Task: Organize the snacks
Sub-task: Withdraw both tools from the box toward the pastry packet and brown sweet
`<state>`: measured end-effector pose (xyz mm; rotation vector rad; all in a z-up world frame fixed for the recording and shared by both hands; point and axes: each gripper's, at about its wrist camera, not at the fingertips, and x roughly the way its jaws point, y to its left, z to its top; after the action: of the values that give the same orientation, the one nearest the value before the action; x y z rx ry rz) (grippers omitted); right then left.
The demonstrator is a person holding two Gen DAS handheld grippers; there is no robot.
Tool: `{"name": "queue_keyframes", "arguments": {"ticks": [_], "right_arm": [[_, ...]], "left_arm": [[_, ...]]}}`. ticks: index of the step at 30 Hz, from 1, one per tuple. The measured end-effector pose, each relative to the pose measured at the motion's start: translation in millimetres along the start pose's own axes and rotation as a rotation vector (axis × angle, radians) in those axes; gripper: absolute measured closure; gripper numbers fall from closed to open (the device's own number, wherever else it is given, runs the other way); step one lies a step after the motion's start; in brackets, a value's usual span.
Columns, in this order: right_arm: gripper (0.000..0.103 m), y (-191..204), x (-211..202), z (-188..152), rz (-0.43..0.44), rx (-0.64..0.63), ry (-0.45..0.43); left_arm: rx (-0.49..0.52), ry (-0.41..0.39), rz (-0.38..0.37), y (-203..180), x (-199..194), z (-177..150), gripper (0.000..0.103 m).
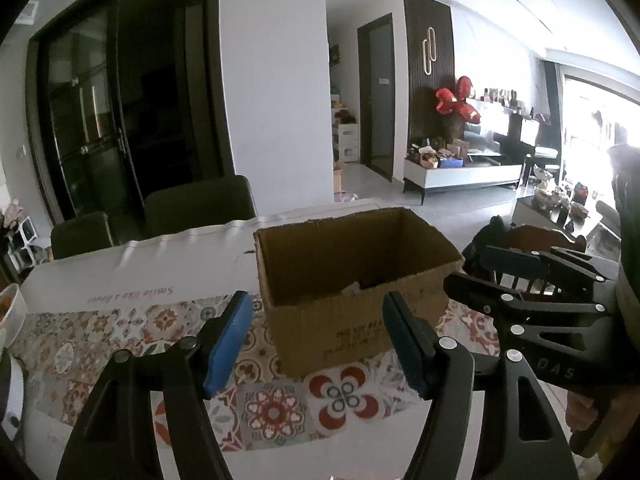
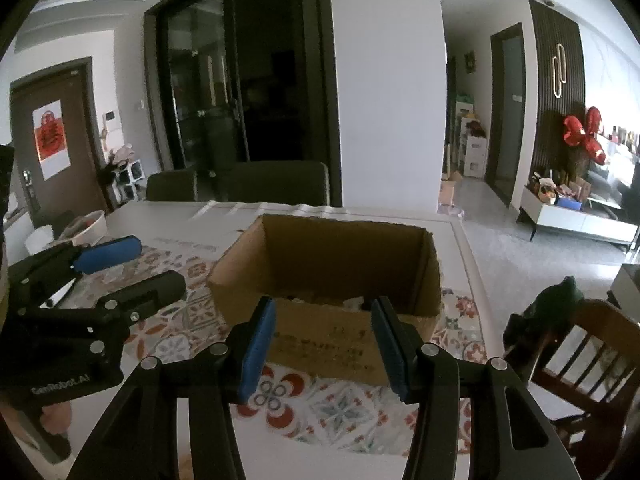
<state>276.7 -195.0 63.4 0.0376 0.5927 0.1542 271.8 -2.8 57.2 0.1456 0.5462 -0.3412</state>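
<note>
An open brown cardboard box (image 1: 352,248) (image 2: 348,248) stands on a table with a patterned tablecloth (image 1: 272,408) (image 2: 340,412). At the bottom of the box a few pale wrappers (image 1: 354,289) (image 2: 354,303) show; most of its contents are hidden by the front wall. My left gripper (image 1: 316,332) hovers in front of the box, open, with nothing between its blue pads. My right gripper (image 2: 324,340) is also just before the box, open and empty. Each gripper appears in the other's view: the right gripper (image 1: 480,272) to the right of the box, the left gripper (image 2: 136,272) to its left.
Two dark chairs (image 1: 200,204) (image 2: 280,182) stand behind the table. A wooden chair (image 2: 580,352) with a dark item on it is at the right table edge. A white bowl (image 2: 90,226) (image 1: 12,308) sits on the left side of the table.
</note>
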Motion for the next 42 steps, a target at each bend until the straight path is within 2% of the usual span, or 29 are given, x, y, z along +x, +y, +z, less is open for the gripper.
{"name": "queue_keyframes", "arguments": {"ticks": [12,19,27,42], "right_arm": [[0.052,20,-30,-37,0.012,0.011,0.022],[0.052,30,-40,-60,0.009,-0.019,0.056],[0.052,39,-43,-85,0.018,-0.039,0.11],[0.053,52,-35,-145,0.034,-0.06,0.265]], "left_arm": [[0.009,0.004,-0.002,-5,-35,-31,0.027],[0.001,0.033,-0.016,-6,-45,-51,0.026],[0.01,0.09,-0.027,-11,-48,-77,0.024],[0.037,0.22,-0.063,-17,-35,-135,0.024]]}}
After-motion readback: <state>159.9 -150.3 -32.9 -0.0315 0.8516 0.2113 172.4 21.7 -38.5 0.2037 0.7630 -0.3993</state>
